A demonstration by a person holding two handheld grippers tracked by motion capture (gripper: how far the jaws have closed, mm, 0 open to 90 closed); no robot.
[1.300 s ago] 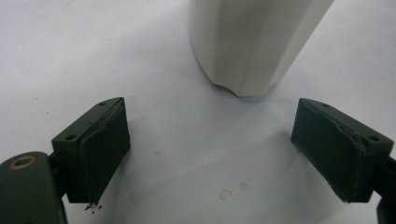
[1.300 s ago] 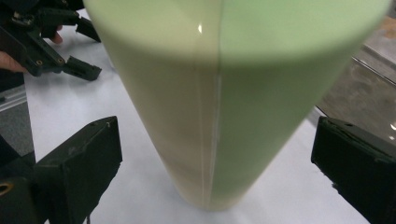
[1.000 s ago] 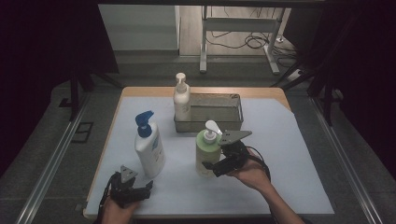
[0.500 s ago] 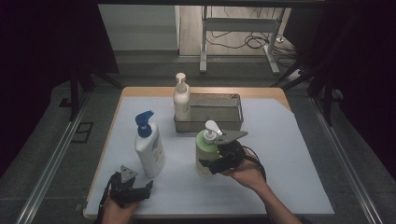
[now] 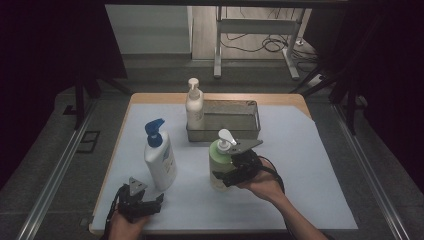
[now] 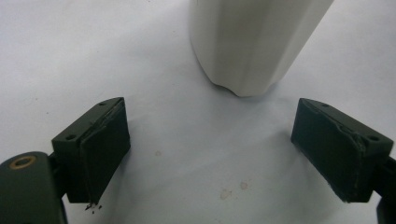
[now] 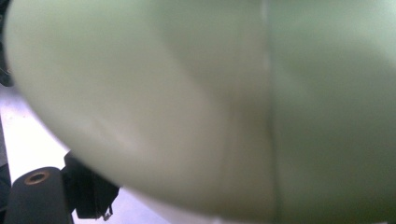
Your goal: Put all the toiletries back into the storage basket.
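The left hand-held gripper rested near the worktop edge, jaws spread wide and empty. Just beyond it stood an upright white pump bottle with a blue head. The right hand-held gripper pressed against a pale green pump bottle with a white head; I couldn't tell whether its jaws had closed. Farther off sat a grey metal tray, with a cream pump bottle at its corner.

You have a pale green pump bottle with a white pump head standing upright, its body set between your right gripper's jaws and pressed close to the camera. A white bottle with a blue pump stands upright just ahead of your left gripper's wide-apart jaws, untouched.
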